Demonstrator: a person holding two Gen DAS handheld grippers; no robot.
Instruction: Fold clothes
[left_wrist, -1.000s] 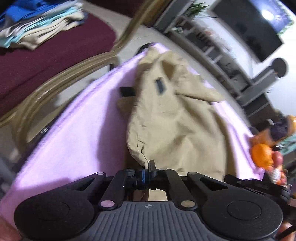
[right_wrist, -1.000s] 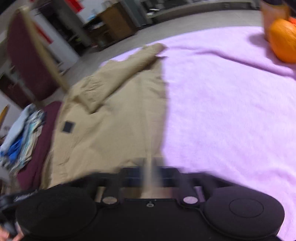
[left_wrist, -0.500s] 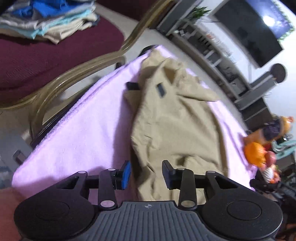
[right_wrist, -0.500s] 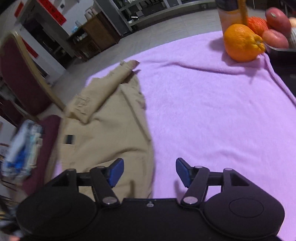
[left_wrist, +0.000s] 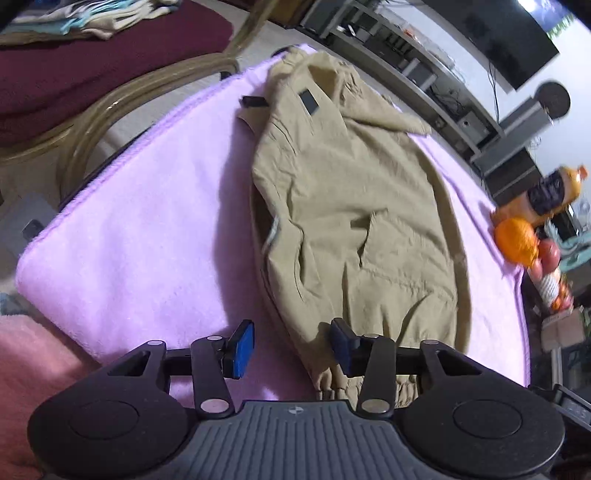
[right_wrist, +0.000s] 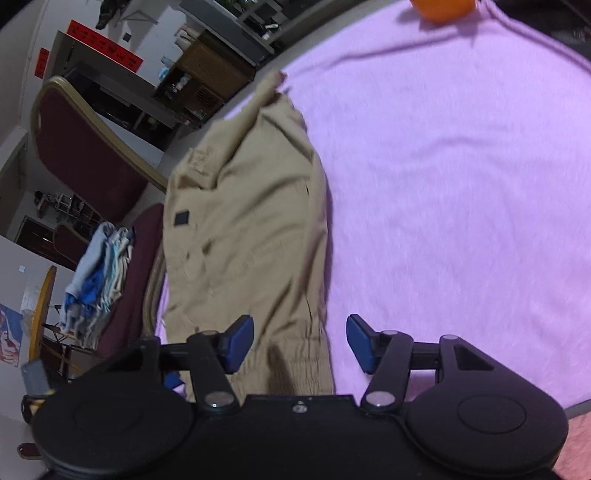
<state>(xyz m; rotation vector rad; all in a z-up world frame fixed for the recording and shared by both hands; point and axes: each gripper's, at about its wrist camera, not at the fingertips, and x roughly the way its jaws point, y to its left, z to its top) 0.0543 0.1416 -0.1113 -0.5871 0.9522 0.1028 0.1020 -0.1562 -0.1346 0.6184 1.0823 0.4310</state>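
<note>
Fabric of the tan trousers (left_wrist: 354, 206) lies beyond both grippers, left (left_wrist: 291, 345) and right (right_wrist: 300, 341) (jaws wide, empty); slack cuffs could slide, skewing any fold.

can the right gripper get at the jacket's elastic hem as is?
Probably yes. The right gripper is open, and the jacket's elastic hem lies flat on the purple cloth between its fingers, with nothing over it. The left gripper, also open, sits clear.
</note>
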